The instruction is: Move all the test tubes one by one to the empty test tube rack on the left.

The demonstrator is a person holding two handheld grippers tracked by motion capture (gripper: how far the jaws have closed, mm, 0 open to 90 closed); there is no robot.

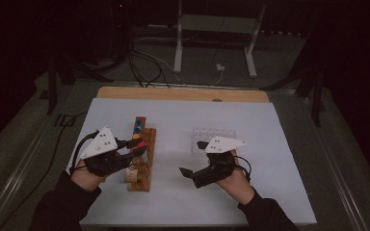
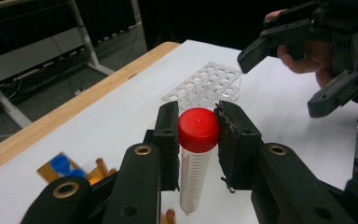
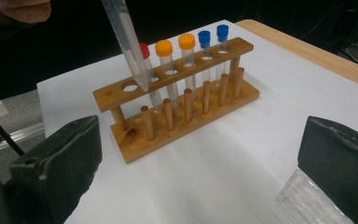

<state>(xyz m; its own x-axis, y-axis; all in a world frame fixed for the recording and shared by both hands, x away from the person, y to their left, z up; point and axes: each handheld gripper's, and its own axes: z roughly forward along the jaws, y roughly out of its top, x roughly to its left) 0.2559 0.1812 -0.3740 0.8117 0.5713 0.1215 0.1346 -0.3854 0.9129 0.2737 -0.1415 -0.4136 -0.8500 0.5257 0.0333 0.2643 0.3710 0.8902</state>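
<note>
My left gripper (image 2: 198, 140) is shut on a clear tube with a red cap (image 2: 198, 129), pads pressing its neck just under the cap. In the right gripper view that tube (image 3: 128, 42) hangs tilted, its pointed tip just above the empty end hole of the wooden rack (image 3: 186, 112). The rack holds a red-capped tube (image 3: 143, 49), two orange-capped ones (image 3: 164, 46) and two blue-capped ones (image 3: 204, 36). In the high view the left gripper (image 1: 139, 147) is over the wooden rack (image 1: 142, 163). My right gripper (image 1: 192, 158) stands open and holds nothing, beside a clear plastic rack (image 1: 214, 134).
A white sheet (image 1: 250, 192) covers the table, with a wooden edge (image 1: 183, 94) at the far side. The clear rack (image 2: 205, 86) has several unfilled holes. Cables and a metal stand's legs (image 1: 178, 53) lie on the floor beyond the table.
</note>
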